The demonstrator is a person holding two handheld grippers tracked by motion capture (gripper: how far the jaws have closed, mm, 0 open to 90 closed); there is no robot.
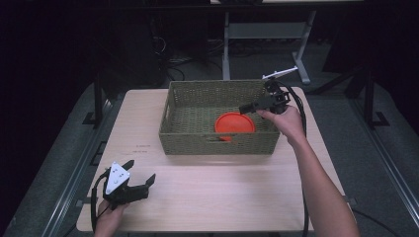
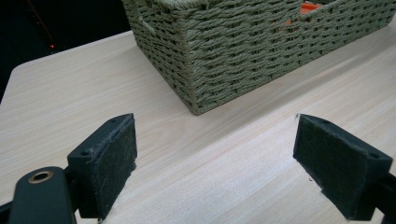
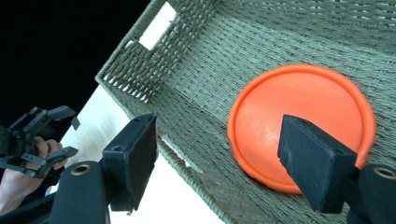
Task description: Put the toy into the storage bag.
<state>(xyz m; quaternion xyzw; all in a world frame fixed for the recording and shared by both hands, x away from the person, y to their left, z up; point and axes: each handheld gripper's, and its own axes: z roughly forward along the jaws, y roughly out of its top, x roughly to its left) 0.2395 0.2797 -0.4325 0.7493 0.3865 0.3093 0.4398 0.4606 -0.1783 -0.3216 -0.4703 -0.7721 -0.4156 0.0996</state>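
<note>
Overhead, an orange plate [image 1: 235, 123] lies flat inside the green woven basket [image 1: 217, 143] on the pale worktop [image 1: 222, 197], beside faint print too small to read. The left hand-held gripper [image 2: 215, 154] shows jaws apart and empty near the basket's corner. The right hand-held gripper [image 3: 217, 156], jaws apart, hangs above the plate.

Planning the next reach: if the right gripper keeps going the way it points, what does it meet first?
Likely the orange plate in the woven basket; depth is unclear.
</note>
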